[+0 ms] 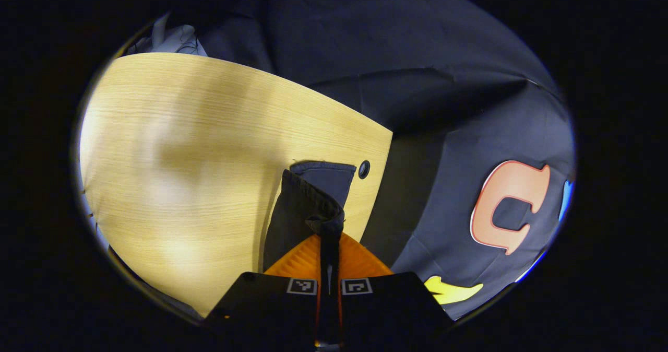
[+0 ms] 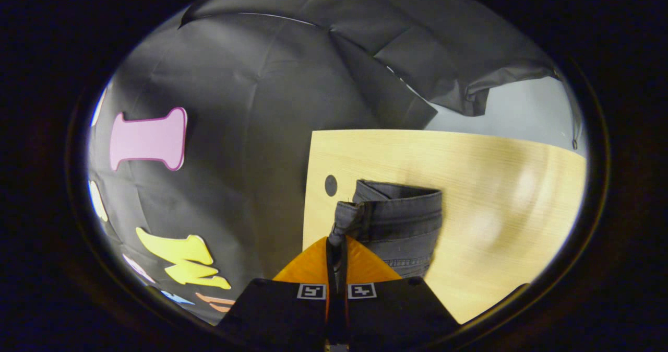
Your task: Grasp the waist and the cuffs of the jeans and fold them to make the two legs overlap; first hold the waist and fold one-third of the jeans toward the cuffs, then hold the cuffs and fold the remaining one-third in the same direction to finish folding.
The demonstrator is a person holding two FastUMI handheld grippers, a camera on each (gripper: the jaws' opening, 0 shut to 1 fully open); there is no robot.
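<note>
Dark grey jeans (image 1: pixel 308 206) drape over the wooden bench (image 1: pixel 182 148); left gripper (image 1: pixel 329 237) and right gripper (image 2: pixel 336 242) each pinch a hemmed edge.

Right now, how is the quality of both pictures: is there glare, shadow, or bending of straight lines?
In the left gripper view, the table shows soft pale glare patches and a broad blurred shadow, and its edge bends from the fisheye lens; the jeans look sharp. In the right gripper view, glare spots lie on the table at right, and the jeans stay in focus.
</note>
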